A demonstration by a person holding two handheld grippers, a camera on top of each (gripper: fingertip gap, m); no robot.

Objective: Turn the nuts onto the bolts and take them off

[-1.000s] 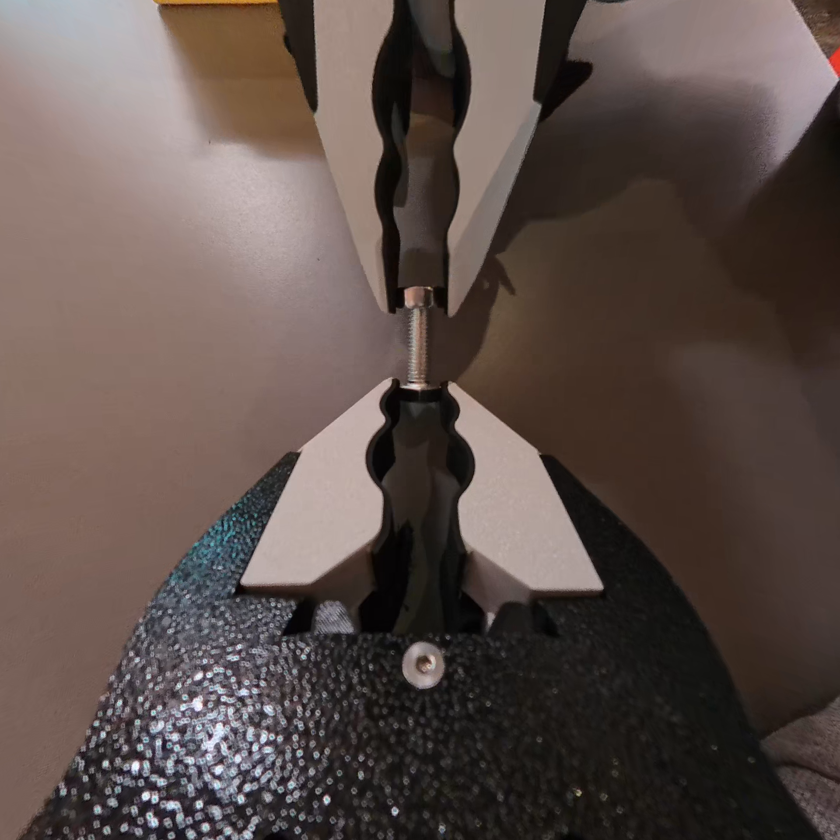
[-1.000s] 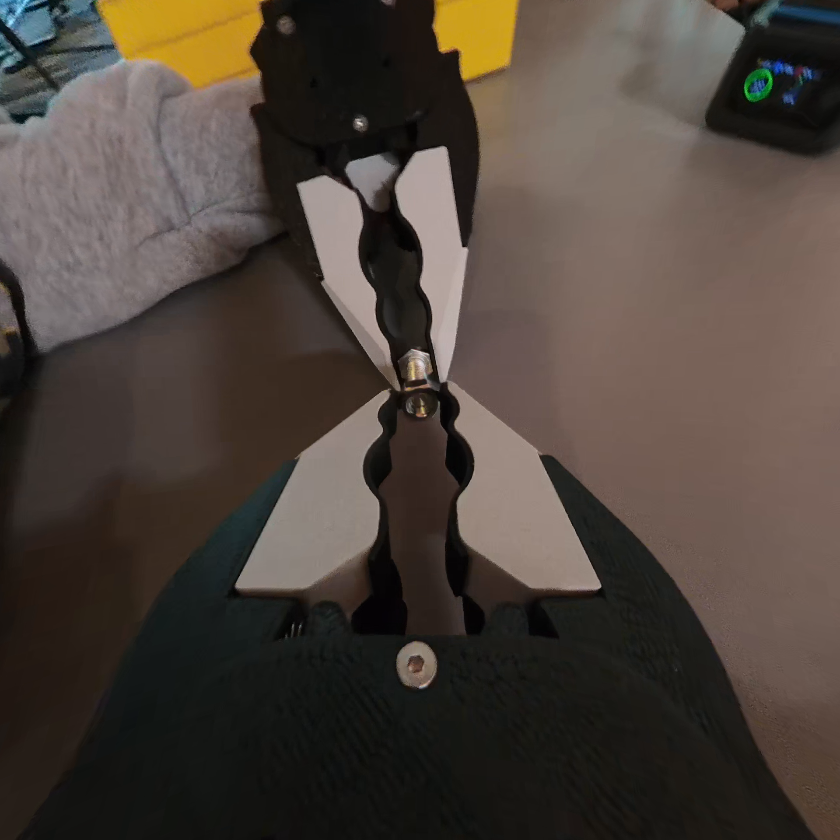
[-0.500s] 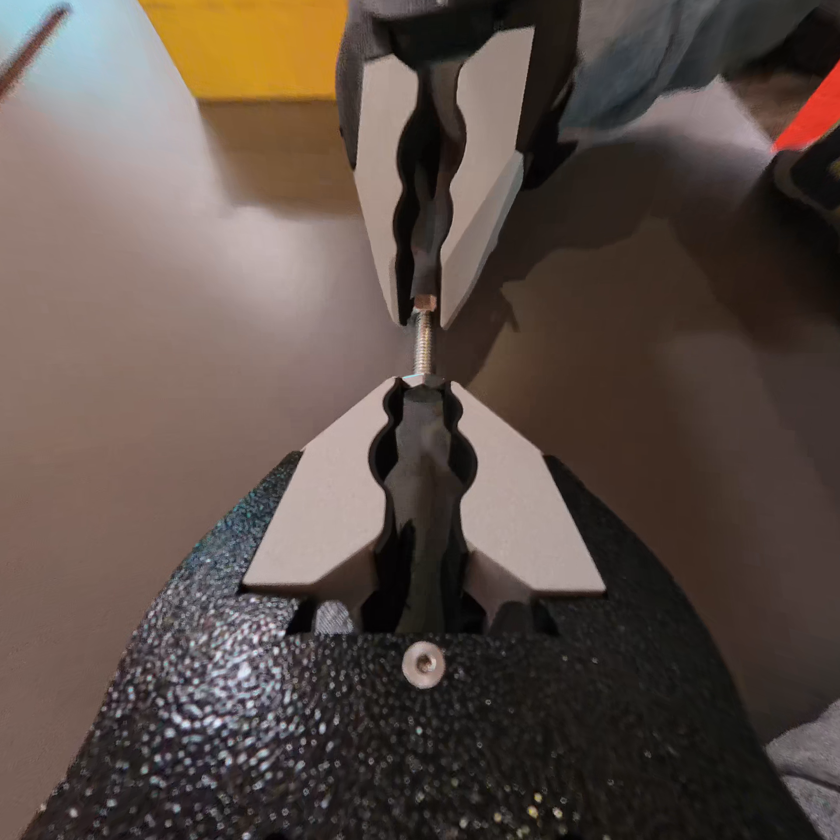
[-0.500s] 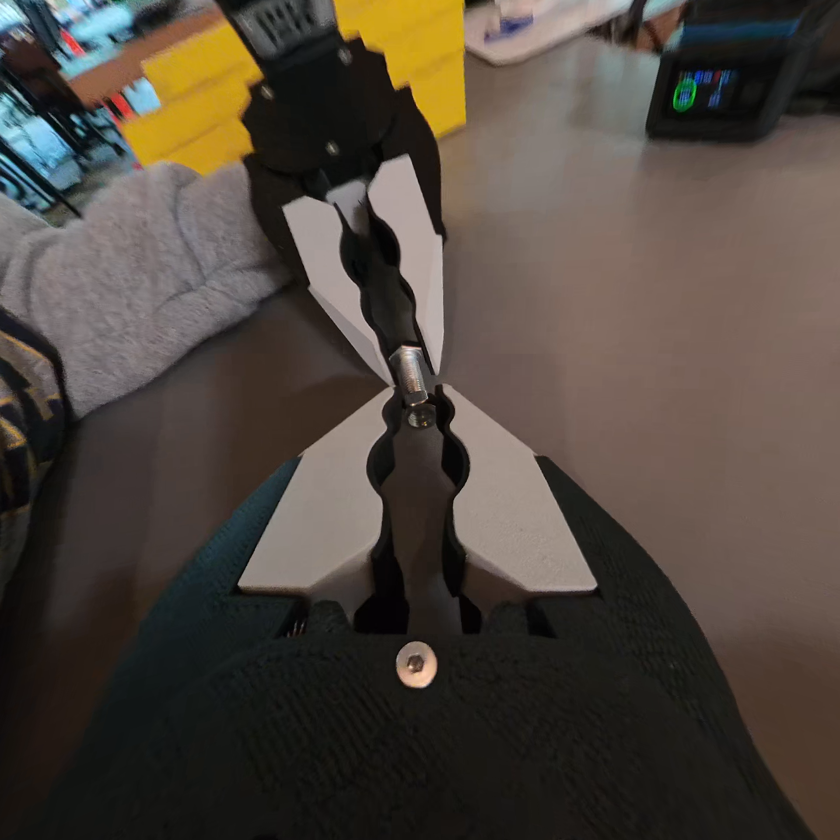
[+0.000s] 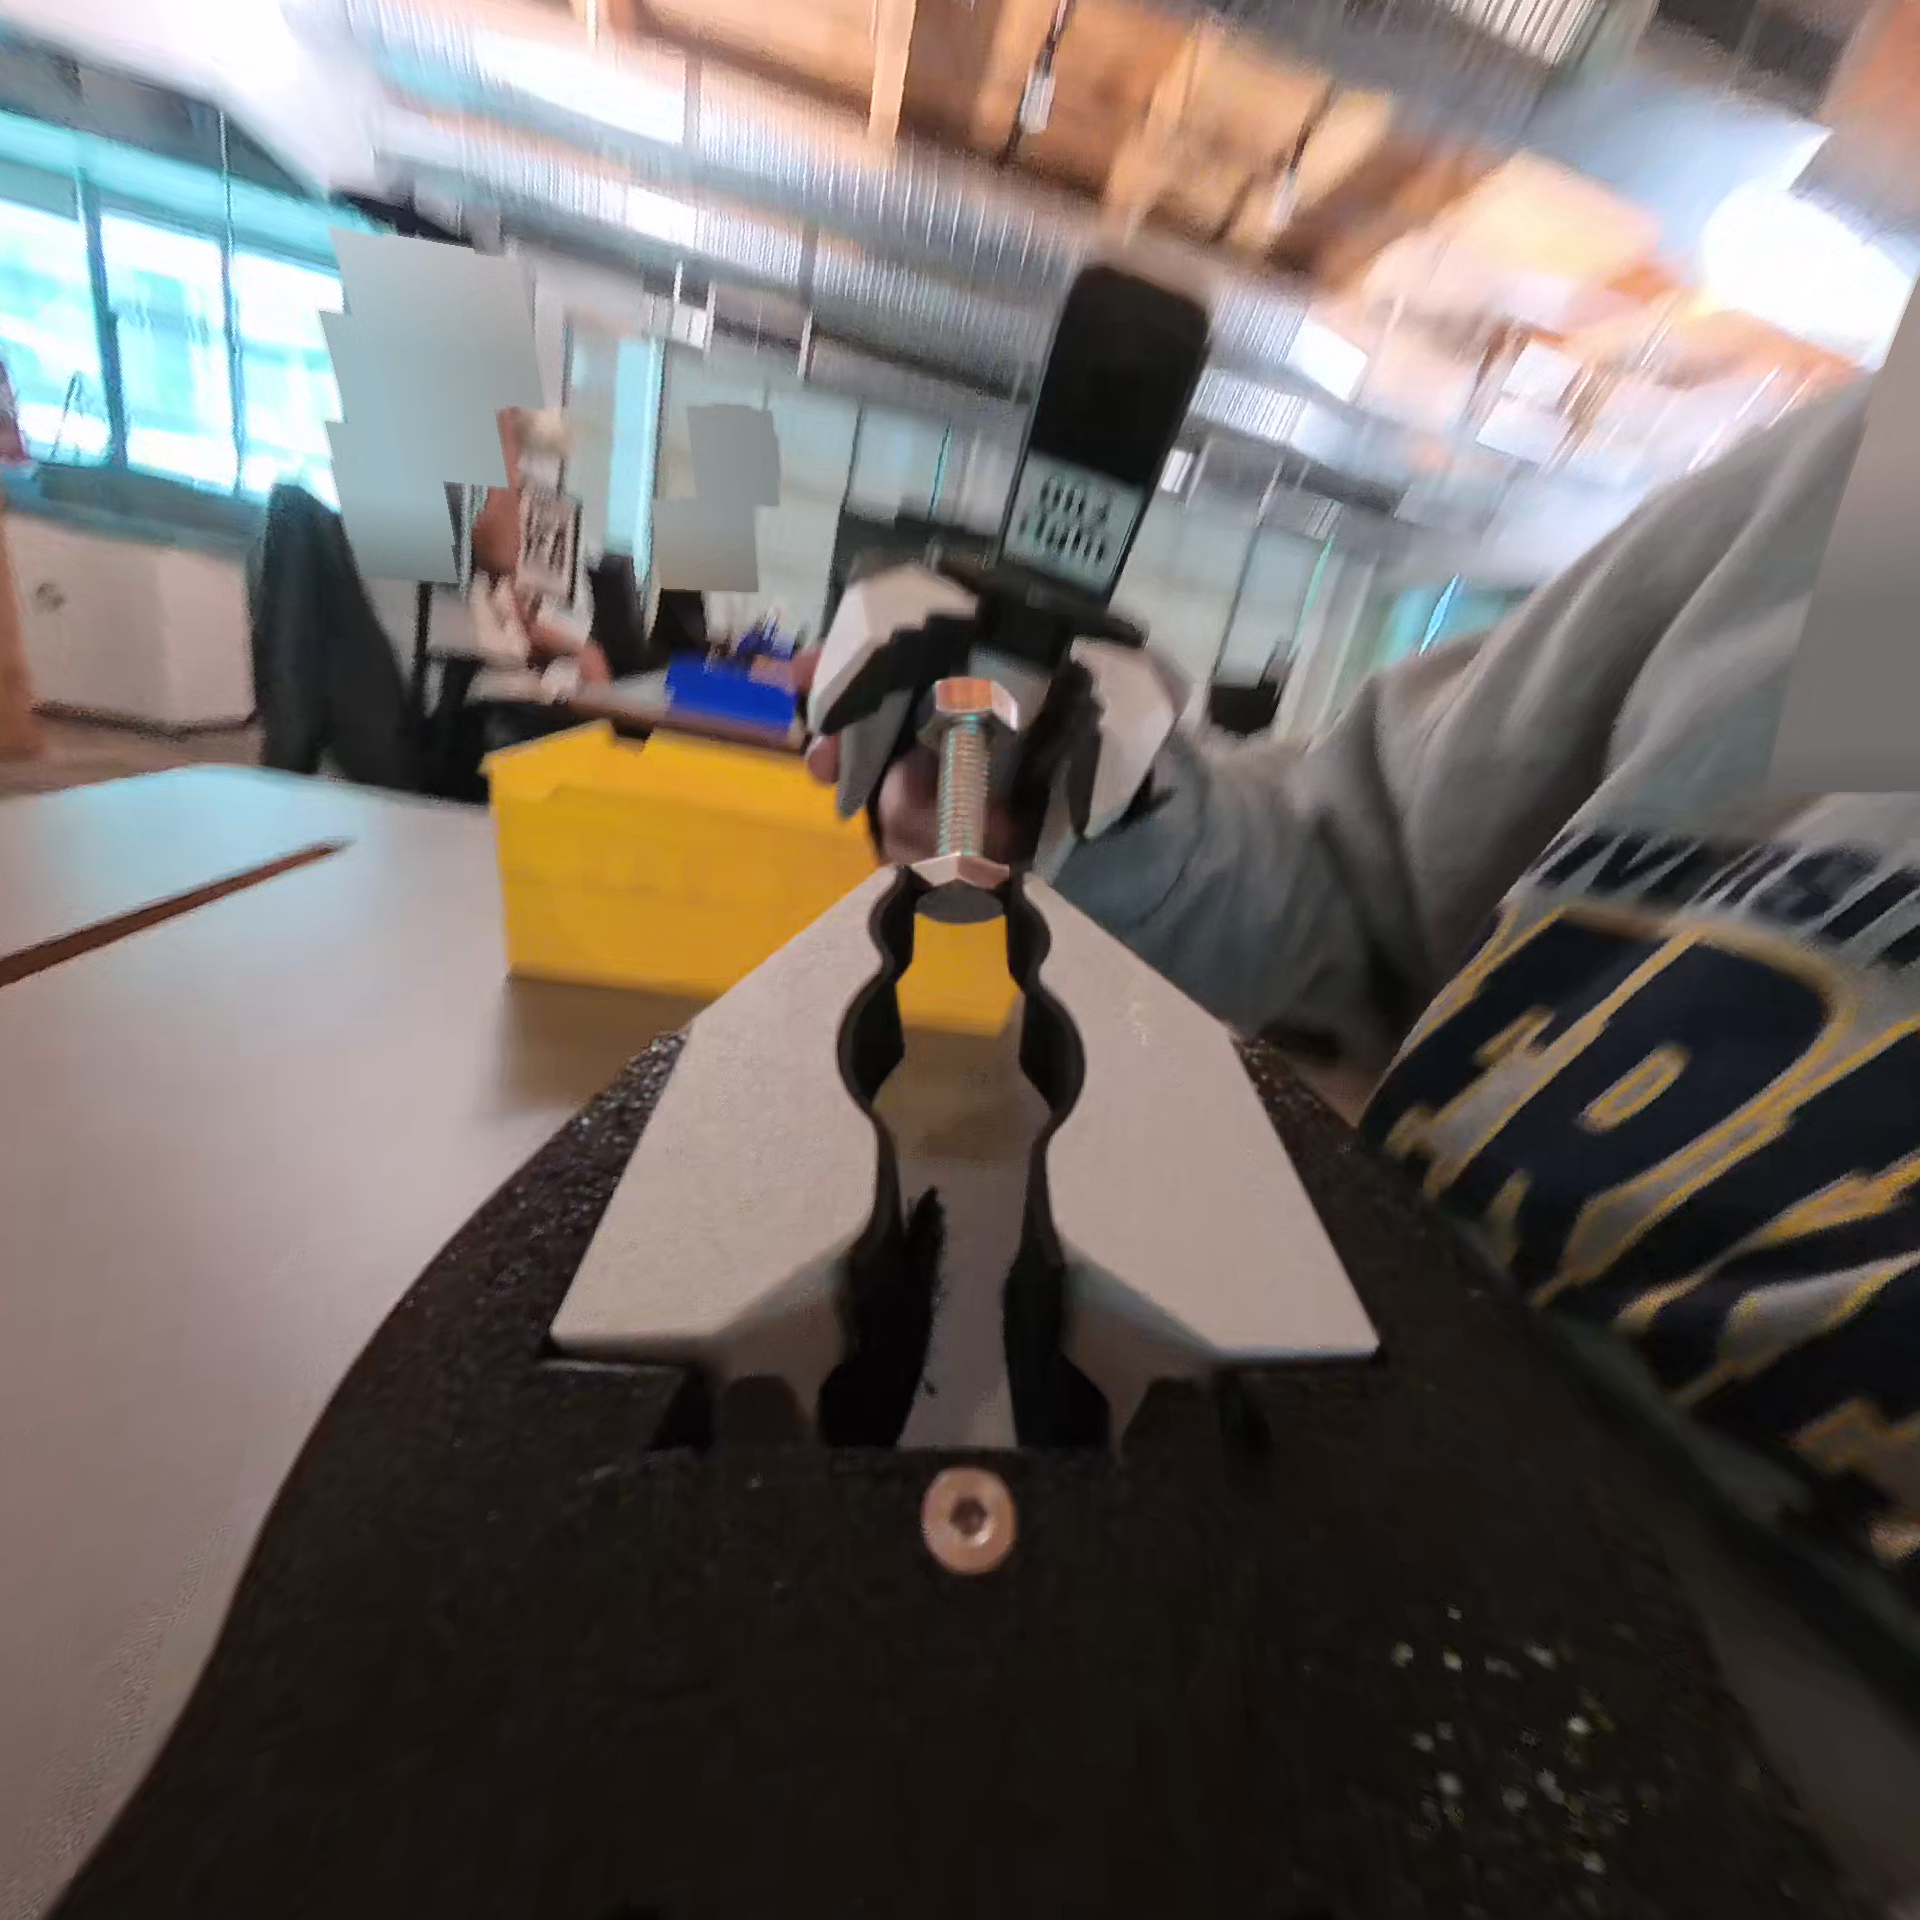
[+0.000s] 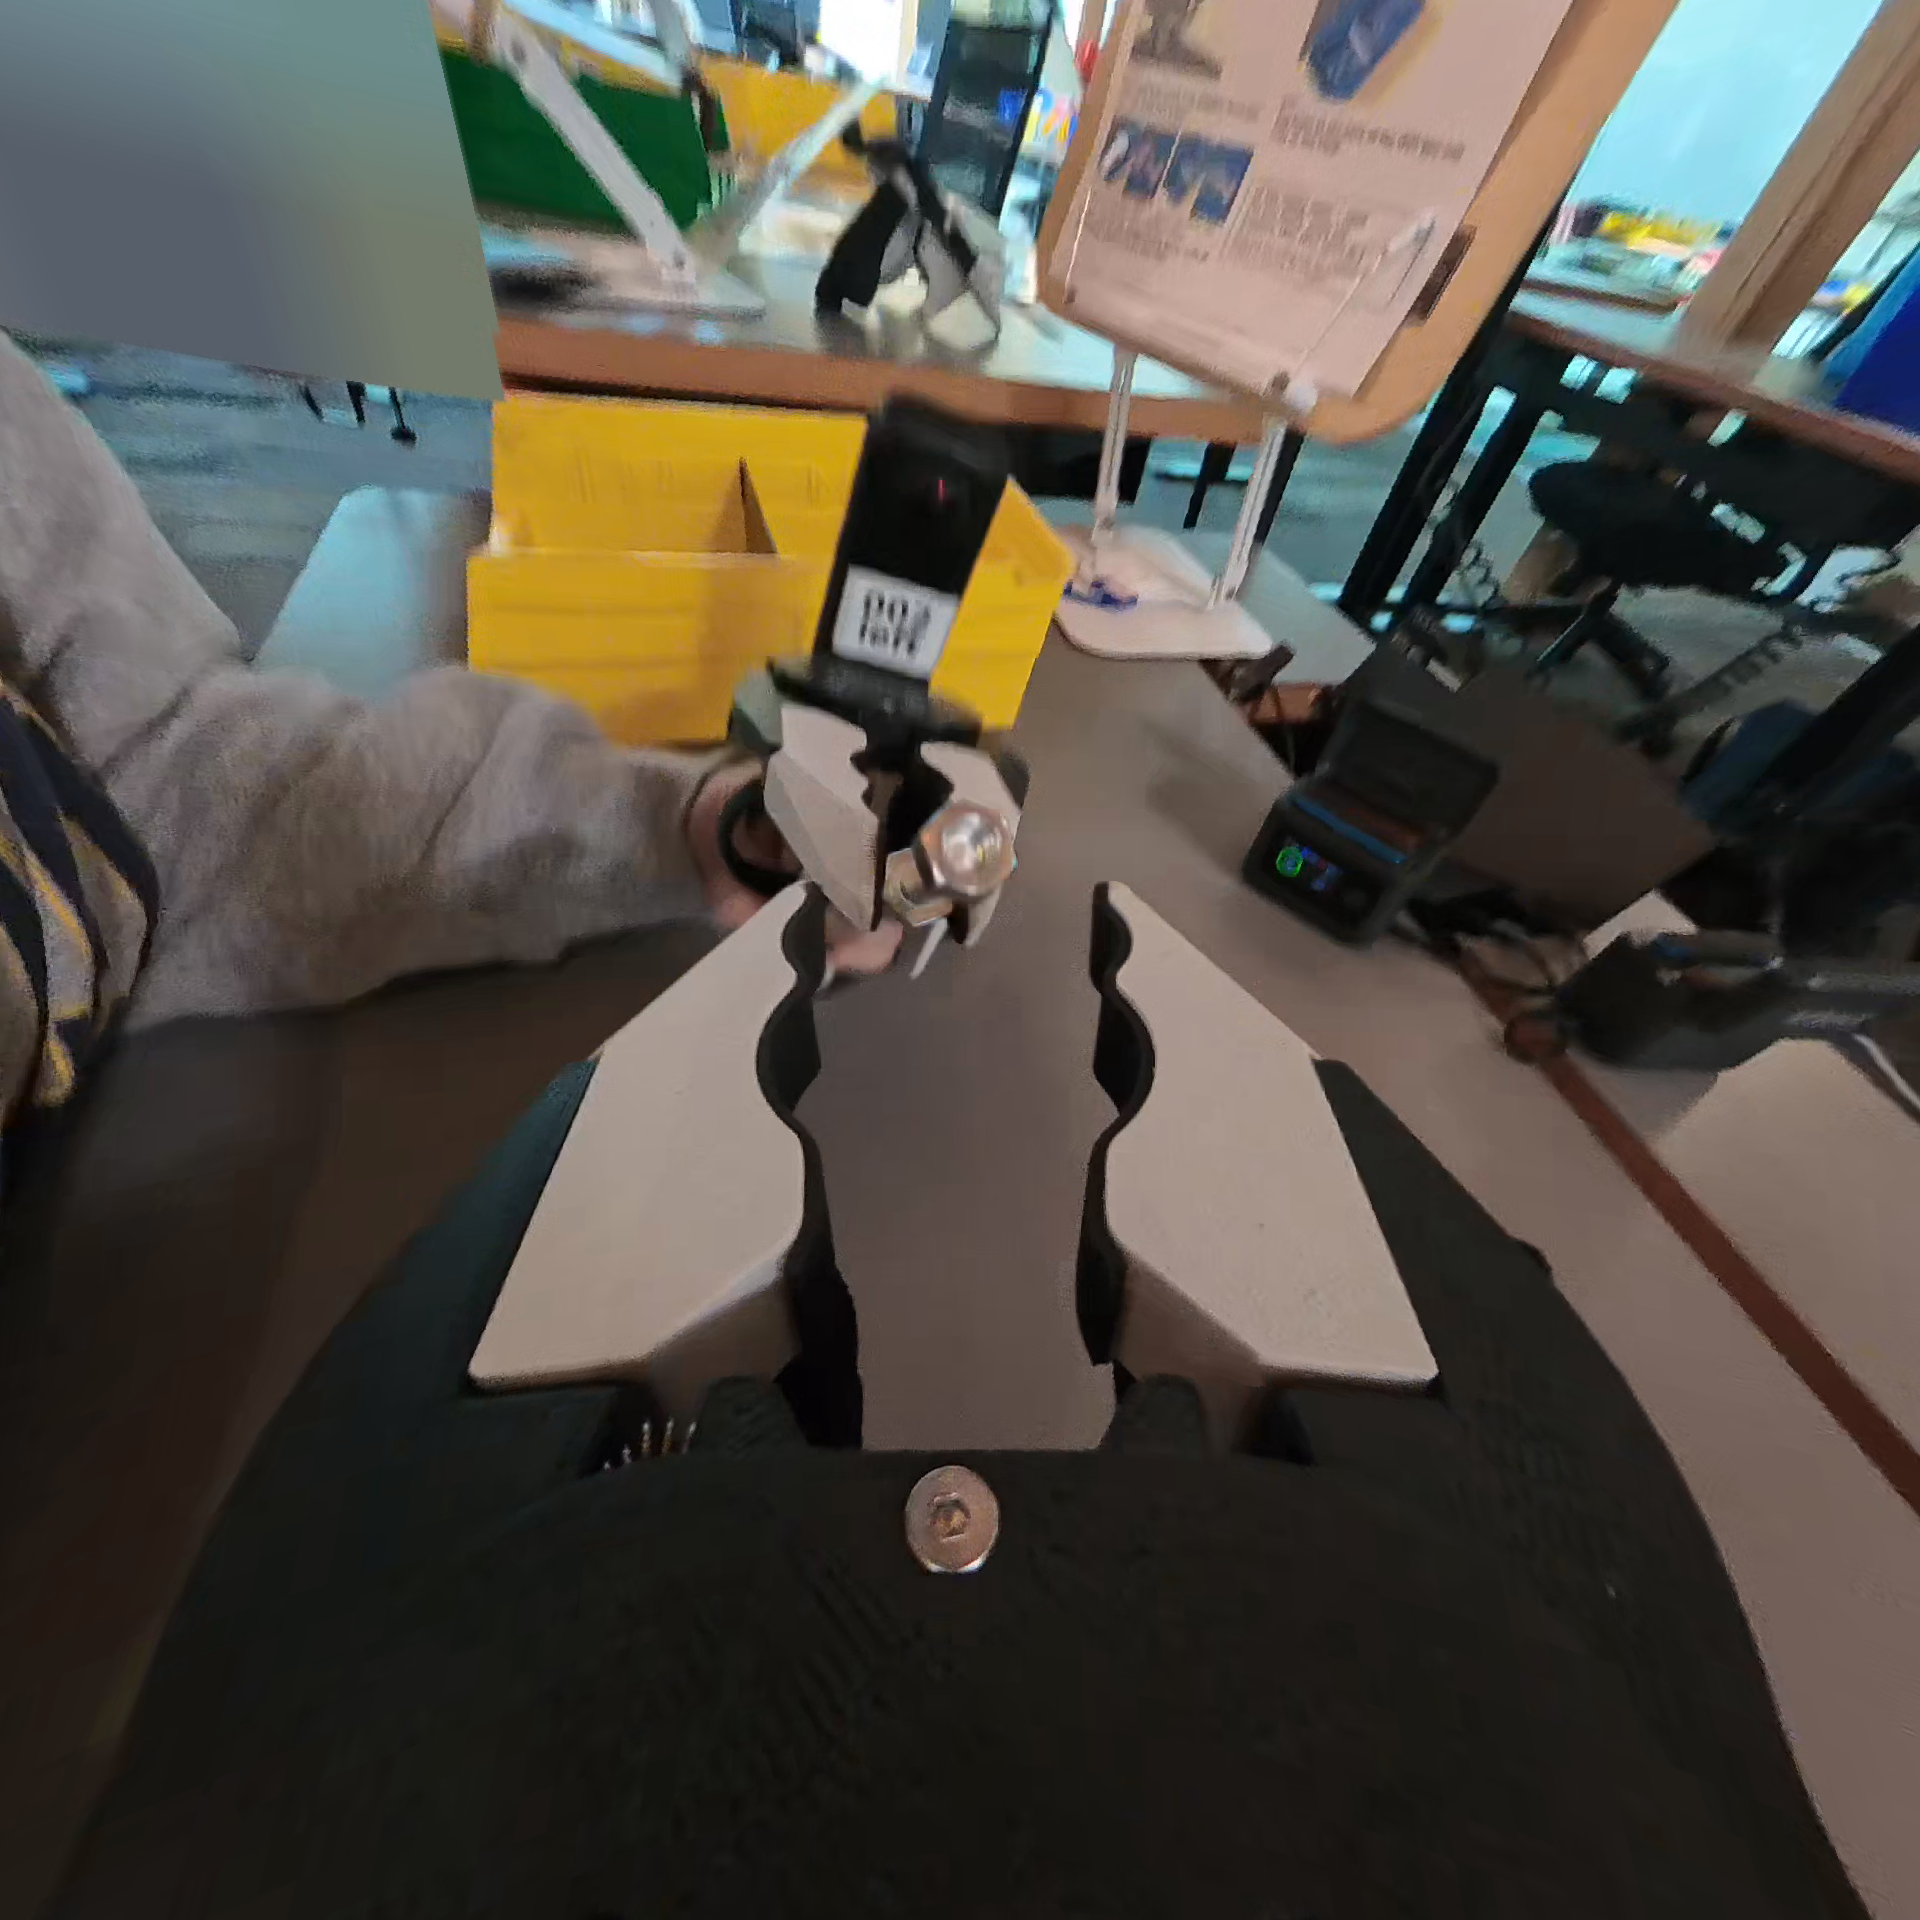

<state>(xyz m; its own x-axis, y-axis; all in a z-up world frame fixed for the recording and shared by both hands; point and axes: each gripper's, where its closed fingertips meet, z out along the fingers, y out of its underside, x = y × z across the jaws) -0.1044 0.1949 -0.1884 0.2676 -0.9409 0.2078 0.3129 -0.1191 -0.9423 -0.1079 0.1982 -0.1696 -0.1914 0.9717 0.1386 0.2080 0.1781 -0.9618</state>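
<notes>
My left gripper [image 5: 961,902] is pinched on the nut [image 5: 961,881] at its fingertips, bolt [image 5: 964,767] sticking out beyond it, hex head [image 6: 968,850] toward my right gripper [image 6: 956,914] — whose jaws stand wide apart, holding nothing. Risk here: only the nut is clamped, so any jolt could wobble the bolt, or closing off-centre on the head could cross-load the thread. Both grippers are held up off the grey table [image 5: 208,1039], facing each other, the yellow bin [image 5: 665,862] behind them.
</notes>
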